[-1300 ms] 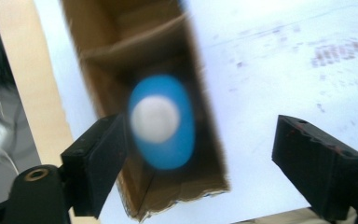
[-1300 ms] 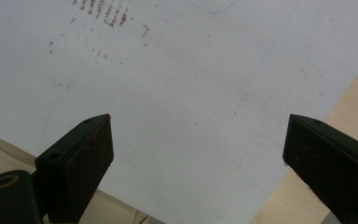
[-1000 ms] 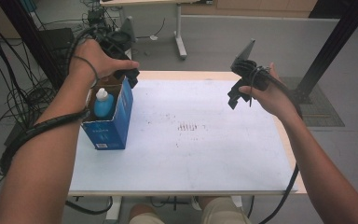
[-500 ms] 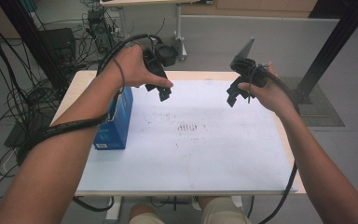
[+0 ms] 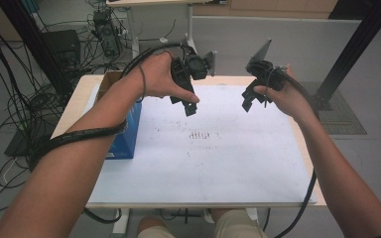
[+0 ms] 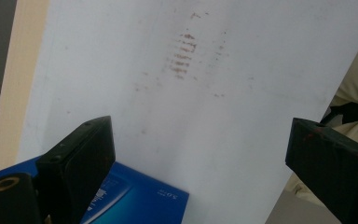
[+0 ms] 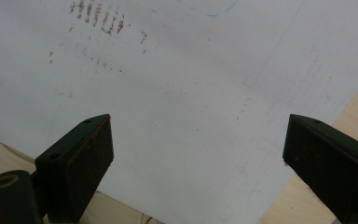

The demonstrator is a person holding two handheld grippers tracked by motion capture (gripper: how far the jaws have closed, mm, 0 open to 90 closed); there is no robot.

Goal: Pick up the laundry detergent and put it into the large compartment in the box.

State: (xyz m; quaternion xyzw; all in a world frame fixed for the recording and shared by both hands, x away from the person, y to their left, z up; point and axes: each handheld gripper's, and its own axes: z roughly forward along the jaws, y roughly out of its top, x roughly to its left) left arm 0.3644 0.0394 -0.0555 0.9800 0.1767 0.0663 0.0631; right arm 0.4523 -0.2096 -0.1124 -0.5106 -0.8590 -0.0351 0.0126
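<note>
From up high, your blue box point(image 5: 129, 134) sits at the table's left edge, contents hidden by your forearm. Your left gripper point(image 5: 186, 101) and right gripper point(image 5: 248, 99) hover over the white sheet point(image 5: 218, 158). Left gripper view: jaws have just spread wide, nothing between them, box below. Right gripper view: jaws wide apart, empty.

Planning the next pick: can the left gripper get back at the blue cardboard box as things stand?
Probably yes. The left gripper hangs open and empty above the white sheet, beside the blue cardboard box. Only the person's own left forearm crosses over the box.
</note>
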